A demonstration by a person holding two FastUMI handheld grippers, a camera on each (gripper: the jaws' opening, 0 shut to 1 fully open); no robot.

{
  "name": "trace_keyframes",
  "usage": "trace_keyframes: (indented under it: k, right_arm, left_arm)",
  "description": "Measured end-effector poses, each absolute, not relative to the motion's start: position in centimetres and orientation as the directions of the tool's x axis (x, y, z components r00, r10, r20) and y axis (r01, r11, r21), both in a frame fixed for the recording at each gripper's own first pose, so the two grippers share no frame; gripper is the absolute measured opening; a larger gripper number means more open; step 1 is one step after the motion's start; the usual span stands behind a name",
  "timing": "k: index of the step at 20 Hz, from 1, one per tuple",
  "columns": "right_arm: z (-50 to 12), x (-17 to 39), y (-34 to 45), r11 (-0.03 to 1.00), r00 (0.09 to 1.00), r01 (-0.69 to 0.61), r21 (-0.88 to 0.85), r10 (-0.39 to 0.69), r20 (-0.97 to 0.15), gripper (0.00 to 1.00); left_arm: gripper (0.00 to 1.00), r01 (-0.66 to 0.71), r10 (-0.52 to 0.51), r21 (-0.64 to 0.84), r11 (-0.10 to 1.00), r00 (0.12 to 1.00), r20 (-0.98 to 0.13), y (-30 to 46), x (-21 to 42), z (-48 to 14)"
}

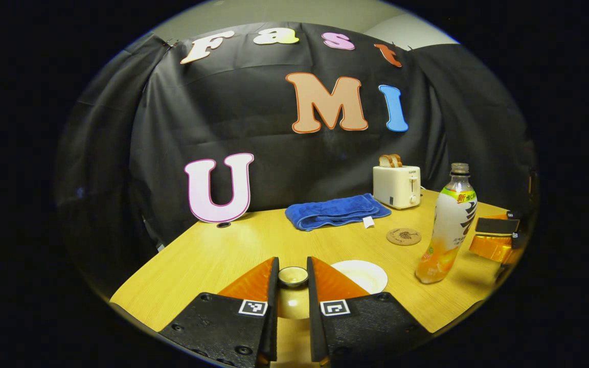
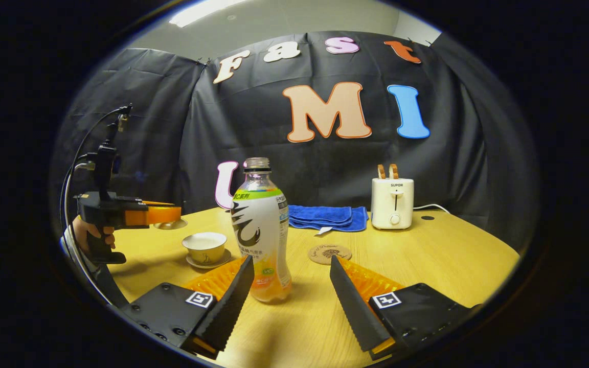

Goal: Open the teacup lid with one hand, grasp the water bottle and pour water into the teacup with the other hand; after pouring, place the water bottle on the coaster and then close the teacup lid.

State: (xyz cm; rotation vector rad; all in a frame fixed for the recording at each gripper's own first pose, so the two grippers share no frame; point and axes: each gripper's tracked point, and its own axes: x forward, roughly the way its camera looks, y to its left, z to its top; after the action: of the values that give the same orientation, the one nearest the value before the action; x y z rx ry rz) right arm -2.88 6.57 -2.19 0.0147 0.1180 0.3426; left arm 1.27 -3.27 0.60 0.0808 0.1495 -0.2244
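My left gripper (image 1: 293,263) is shut on the knob of the teacup lid (image 1: 293,277) and holds it above the table. The open white teacup (image 1: 360,276) sits just right of the fingers. In the right gripper view a hand holds that left gripper (image 2: 164,214) with the lid (image 2: 170,224) raised above and left of the teacup (image 2: 205,245) on its saucer. My right gripper (image 2: 290,263) is open; the uncapped water bottle (image 2: 261,230) stands upright between its fingertips, nearer the left finger. The round coaster (image 2: 329,253) lies just beyond, to the right.
A white toaster (image 2: 391,202) with two bread slices stands at the back right of the wooden table (image 2: 443,255), its cord trailing right. A folded blue towel (image 2: 325,216) lies beside it against the booth wall. The bottle (image 1: 448,230) and coaster (image 1: 403,236) are right of the left gripper.
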Motion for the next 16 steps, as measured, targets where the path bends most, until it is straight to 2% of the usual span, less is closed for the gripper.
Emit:
trace_keyframes:
  k: [11, 14, 16]
  right_arm:
    - [-3.1, -1.7, 11.3, 0.920, 0.907, -0.391, 0.032, 0.391, -0.156, 0.96]
    - [-3.4, -0.8, 11.4, 0.927, 0.912, -0.375, 0.022, 0.373, -0.169, 0.97]
    - [-3.6, -0.4, 11.5, 0.931, 0.915, -0.366, 0.015, 0.362, -0.180, 0.87]
  left_arm:
    - [0.23, 0.193, -0.188, 0.021, 0.981, 0.974, -0.128, -1.3, 0.6, 1.4]
    - [0.23, 0.194, -0.192, 0.008, 0.981, 0.973, -0.126, -1.1, 0.4, 1.4]
    - [0.23, 0.197, -0.196, -0.006, 0.980, 0.973, -0.124, -1.0, 0.3, 1.4]
